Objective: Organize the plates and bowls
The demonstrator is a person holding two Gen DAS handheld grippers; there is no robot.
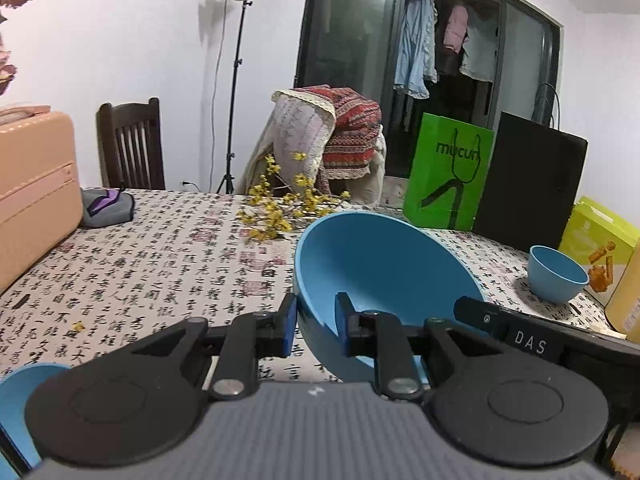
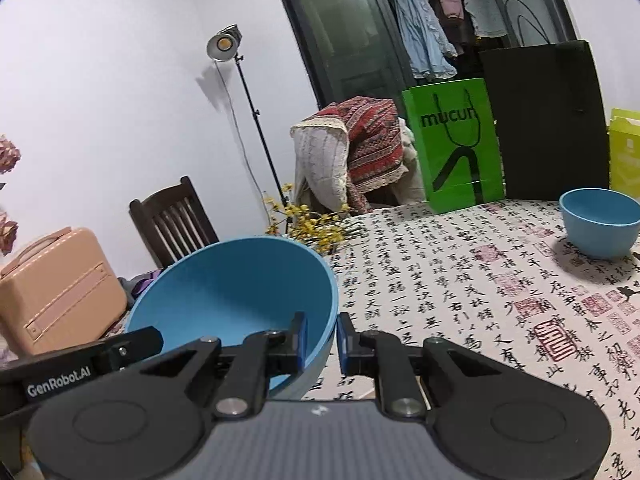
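Calligraphy-printed cloth covers the tabletop (image 2: 480, 280). Both tongs clench one large blue bowl (image 1: 380, 264), empty and tilted above the cloth: the left tongs (image 1: 316, 328) pinch its left rim, the right tongs (image 2: 322, 344) its right rim. A small blue bowl (image 2: 600, 220), also empty, stands well apart near a green bag (image 2: 452, 144). Yellow flowers (image 1: 280, 208) lie beyond.

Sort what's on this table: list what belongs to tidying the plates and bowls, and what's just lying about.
Part of the job:
- large blue bowl, clamped at its rim by the left gripper and the right gripper
- small blue bowl, standing apart

Lying about:
- green bag
- black bag
- yellow flowers
- peach case
- grey pouch
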